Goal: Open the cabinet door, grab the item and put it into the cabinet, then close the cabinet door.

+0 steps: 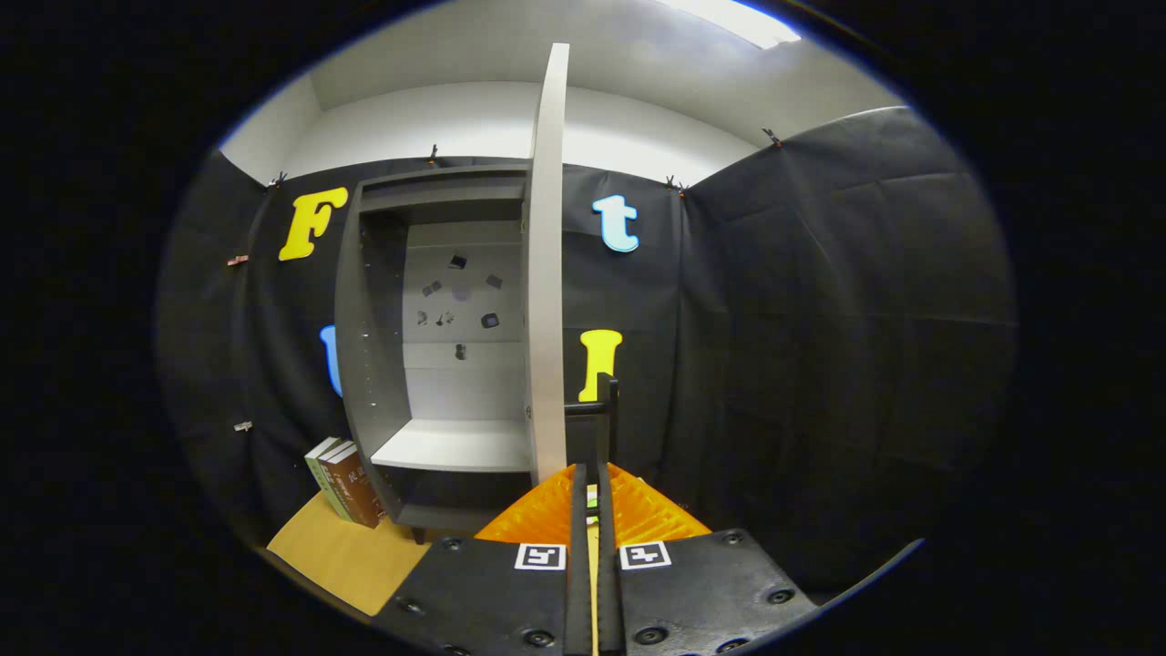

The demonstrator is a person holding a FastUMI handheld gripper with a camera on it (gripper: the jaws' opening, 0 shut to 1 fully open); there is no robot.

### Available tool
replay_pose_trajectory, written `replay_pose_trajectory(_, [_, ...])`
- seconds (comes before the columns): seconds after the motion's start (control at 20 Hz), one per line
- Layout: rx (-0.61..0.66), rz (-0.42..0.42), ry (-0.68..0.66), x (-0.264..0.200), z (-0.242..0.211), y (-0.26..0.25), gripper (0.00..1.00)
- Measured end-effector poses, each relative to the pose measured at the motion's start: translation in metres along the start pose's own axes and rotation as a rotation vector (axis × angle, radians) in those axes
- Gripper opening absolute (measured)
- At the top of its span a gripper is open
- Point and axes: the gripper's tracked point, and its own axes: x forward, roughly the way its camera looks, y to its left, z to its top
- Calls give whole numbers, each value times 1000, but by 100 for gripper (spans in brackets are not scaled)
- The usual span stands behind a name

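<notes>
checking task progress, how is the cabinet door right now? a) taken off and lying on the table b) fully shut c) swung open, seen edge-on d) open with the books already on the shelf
c: the cabinet door stands swung open, edge-on, just ahead of the gripper, whose fingers are together; the shelf is bare and the books lean outside the cabinet.

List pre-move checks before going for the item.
1. Cabinet door open: ok, swung wide.
2. Shelf has room: ok.
3. Item located: ok, books stand left of the cabinet's foot, likely the item.
4. Gripper free to grab: not ok, fingers closed on the door handle.
5. Books graspable from this side: cannot tell.
</notes>
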Motion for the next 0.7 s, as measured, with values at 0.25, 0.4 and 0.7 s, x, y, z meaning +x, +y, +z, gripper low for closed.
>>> replay_pose_trajectory(0.25, [0,-60,-123,-3,28,-14,27])
replay_pose_trajectory(0.4, [19,13,-206,-2,45,9,70])
replay_pose_trajectory(0.7, [-9,210,-129,-23,28,71,99])
